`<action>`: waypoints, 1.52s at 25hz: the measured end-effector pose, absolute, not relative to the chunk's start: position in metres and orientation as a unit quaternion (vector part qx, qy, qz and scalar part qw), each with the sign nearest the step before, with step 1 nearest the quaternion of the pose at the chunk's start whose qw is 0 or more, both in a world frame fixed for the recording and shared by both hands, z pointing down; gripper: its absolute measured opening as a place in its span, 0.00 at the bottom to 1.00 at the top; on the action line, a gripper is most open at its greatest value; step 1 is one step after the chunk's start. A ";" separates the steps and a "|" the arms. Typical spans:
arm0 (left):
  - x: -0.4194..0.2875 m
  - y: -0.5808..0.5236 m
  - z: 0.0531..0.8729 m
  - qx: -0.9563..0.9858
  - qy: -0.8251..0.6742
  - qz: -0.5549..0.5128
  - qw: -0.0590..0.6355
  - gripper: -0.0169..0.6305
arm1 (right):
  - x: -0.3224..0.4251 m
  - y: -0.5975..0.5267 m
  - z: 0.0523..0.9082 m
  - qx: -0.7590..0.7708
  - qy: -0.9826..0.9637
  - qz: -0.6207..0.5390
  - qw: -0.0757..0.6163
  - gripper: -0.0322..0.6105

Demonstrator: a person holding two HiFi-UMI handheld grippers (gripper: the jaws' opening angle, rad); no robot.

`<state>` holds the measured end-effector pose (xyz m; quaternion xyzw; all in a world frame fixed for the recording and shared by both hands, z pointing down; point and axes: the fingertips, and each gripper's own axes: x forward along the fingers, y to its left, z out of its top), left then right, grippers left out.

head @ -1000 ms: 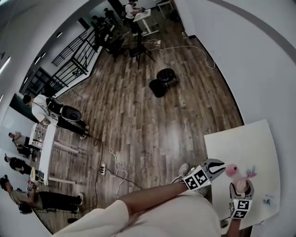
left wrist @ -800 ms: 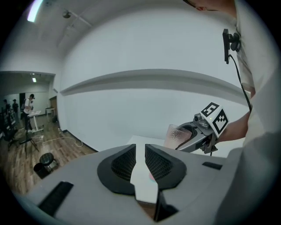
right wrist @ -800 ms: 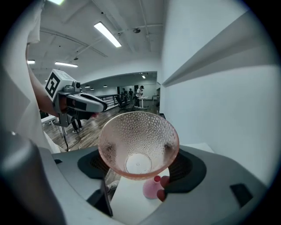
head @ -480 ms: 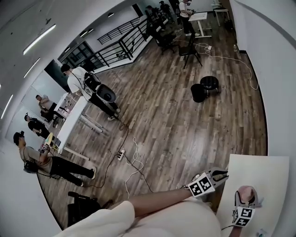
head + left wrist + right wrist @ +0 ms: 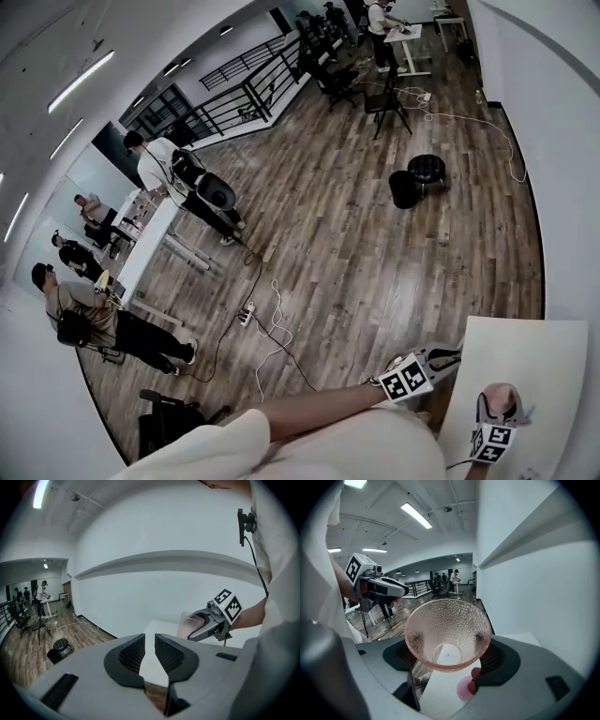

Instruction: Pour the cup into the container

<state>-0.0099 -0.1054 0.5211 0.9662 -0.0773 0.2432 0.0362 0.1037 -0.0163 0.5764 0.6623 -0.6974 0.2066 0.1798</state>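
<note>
Gripping the pink cup (image 5: 447, 634) between them — right tongs (image 5: 450, 659); left tongs (image 5: 150, 641) apart, empty.

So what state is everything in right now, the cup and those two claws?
right claw: closed on the cup.
cup: held off the table, looks empty.
left claw: jaws slightly apart, nothing between them.

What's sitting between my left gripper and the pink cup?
Nothing: the left gripper view shows only bare white table between the left gripper and the cup.
</note>
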 end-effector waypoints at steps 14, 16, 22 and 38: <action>-0.022 -0.108 0.529 0.963 -0.076 0.255 0.041 0.12 | 0.095 -0.026 0.578 0.665 -0.694 0.208 0.179 0.62; -0.021 -0.109 0.530 0.964 -0.076 0.252 0.042 0.12 | 0.096 -0.027 0.578 0.667 -0.693 0.207 0.180 0.62; -0.007 -0.098 0.532 0.965 -0.062 0.253 0.043 0.12 | 0.115 -0.010 0.579 0.684 -0.674 0.214 0.180 0.62; 0.065 -0.038 0.530 0.967 0.045 0.252 -0.002 0.12 | 0.172 0.061 0.592 0.744 -0.598 0.238 0.178 0.62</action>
